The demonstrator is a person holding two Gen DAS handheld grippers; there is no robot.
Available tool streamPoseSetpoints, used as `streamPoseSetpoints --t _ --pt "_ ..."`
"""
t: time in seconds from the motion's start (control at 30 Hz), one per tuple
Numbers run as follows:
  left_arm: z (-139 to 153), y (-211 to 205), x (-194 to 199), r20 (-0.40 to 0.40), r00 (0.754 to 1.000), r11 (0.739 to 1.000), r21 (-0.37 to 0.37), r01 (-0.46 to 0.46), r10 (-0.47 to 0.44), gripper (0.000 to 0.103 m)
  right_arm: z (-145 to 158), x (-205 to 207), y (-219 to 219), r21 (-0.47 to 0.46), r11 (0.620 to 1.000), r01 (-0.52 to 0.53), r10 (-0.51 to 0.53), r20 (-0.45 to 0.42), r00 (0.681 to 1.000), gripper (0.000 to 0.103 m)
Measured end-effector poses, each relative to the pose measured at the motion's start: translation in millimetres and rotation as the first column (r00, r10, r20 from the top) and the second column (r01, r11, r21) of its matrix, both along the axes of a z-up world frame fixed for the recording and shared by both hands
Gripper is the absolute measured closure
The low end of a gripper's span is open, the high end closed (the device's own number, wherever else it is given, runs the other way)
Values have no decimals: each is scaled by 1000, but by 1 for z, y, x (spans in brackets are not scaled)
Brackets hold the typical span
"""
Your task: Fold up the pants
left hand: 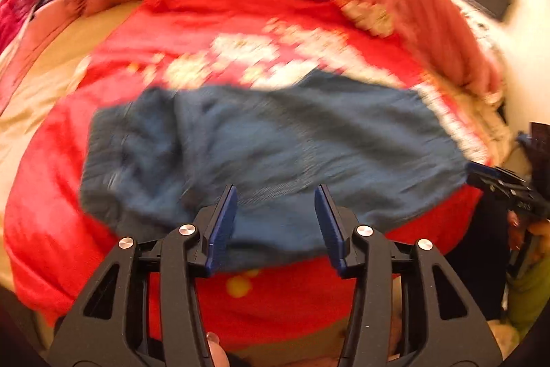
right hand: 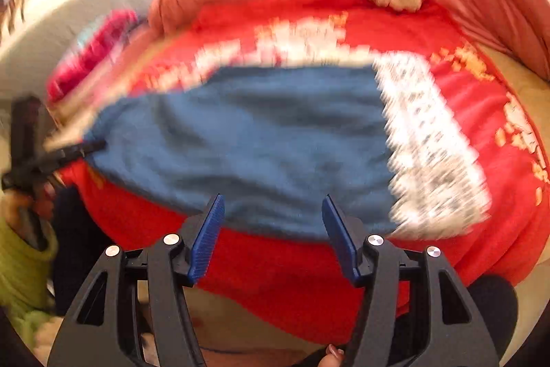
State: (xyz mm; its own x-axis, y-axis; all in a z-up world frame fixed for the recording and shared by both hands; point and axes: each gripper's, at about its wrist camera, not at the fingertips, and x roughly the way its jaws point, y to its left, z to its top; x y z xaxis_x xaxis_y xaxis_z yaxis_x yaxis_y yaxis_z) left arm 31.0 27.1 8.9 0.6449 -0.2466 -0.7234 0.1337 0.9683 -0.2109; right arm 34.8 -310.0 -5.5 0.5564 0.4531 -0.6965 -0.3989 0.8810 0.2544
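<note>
The soft, limp blue denim-like pants [left hand: 268, 143] lie spread on the red flowered blanket [left hand: 51, 222] of the bed, best pinched at an edge, and the left claw [left hand: 276, 222] and right claw [right hand: 273, 233] both stand apart, holding nothing.

Each camera sits just behind its own gripper and looks forward and down along the fingers, close above the bed. The left gripper [left hand: 276, 226] view and the right gripper [right hand: 273, 234] view share the blue pants [left hand: 261, 147] on the red blanket [left hand: 282, 294], and each catches the other gripper at its frame's edge.
</note>
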Motion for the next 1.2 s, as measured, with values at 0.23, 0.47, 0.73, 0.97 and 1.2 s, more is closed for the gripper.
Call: streamPoseSetpoints --t 0.23,0.47,0.73,0.97,1.2 --pt "28 -44 72 35 995 996 -8 93 -93 54 34 71 -56 43 993 108 -109 15 994 37" --pt "0 -68 170 -84 990 992 53 118 -114 54 6 180 -84 23 993 115 -111 -122 986 37" --pt "-48 -64 221 -215 959 982 -50 180 -186 54 -36 232 -83 126 991 49 -16 -249 968 44" --pt "-50 -77 218 -204 950 971 -79 224 -235 96 -43 219 -80 219 976 -12 62 -223 973 79" --pt "-21 -107 215 -67 975 963 158 219 -211 99 4 206 -65 66 998 -10 11 -17 1000 80"
